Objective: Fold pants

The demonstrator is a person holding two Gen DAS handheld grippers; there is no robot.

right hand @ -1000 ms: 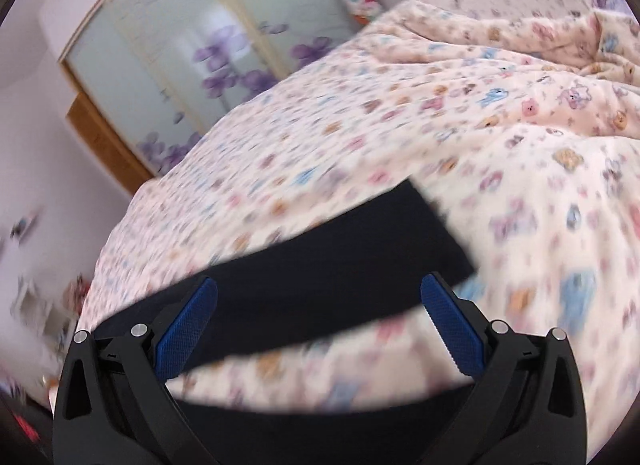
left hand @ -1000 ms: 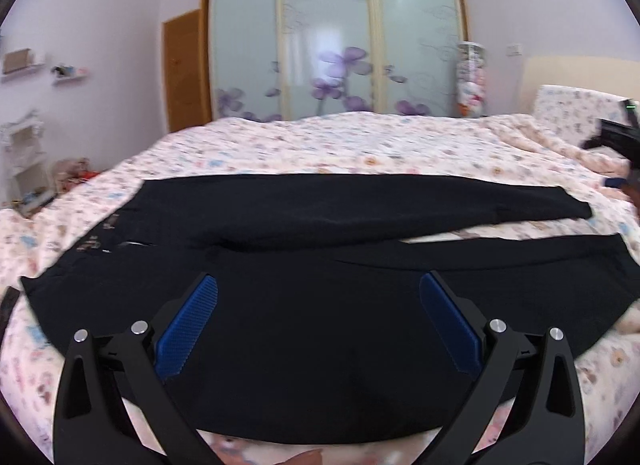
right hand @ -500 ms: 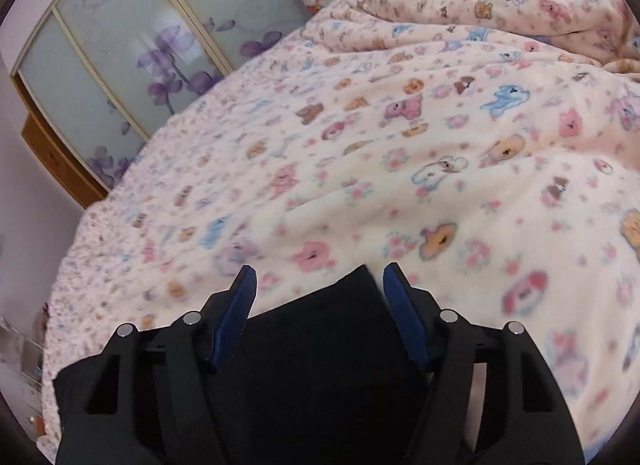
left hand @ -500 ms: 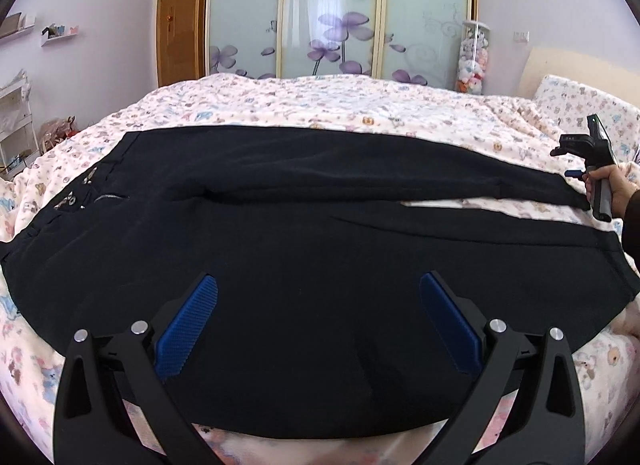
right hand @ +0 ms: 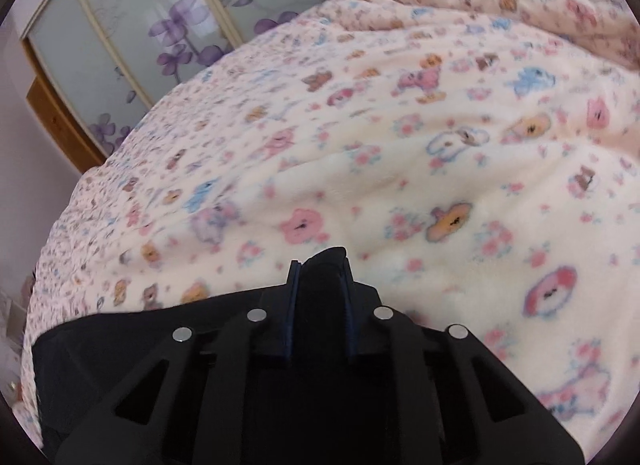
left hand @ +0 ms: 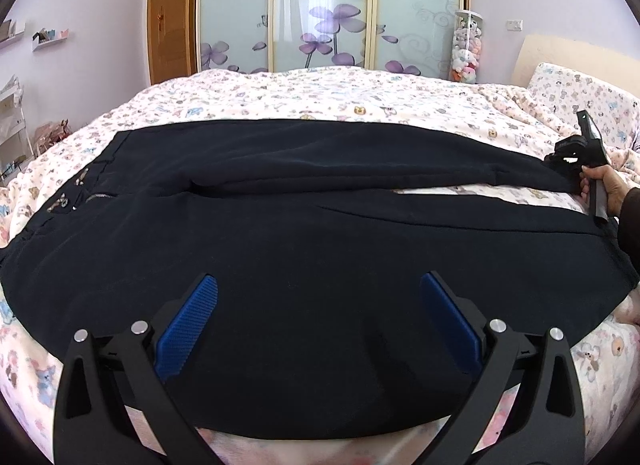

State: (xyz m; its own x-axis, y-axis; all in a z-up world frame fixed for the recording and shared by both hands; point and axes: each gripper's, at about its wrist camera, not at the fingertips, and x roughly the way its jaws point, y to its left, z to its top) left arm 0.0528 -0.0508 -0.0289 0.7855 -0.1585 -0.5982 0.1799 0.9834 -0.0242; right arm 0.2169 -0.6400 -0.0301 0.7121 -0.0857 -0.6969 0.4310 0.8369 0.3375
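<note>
A pair of black fabric pants [left hand: 304, 233] lies spread flat across the bed's cream fleece blanket printed with little pastel bears [left hand: 328, 93], waistband toward the left, both legs running to the right. The left gripper [left hand: 319, 311], black with ribbed blue pads, hovers low over the near leg with its jaws spread wide and nothing between them. At the far right, a hand [left hand: 600, 181] in a dark sleeve holds the right gripper [right hand: 320, 289] at the cuff of the far leg. Its jaws have just been closing, and a bunched fold of the black cloth is pinched between the pads. Behind the bed stand frosted sliding wardrobe doors with purple flowers [left hand: 328, 9].
</note>
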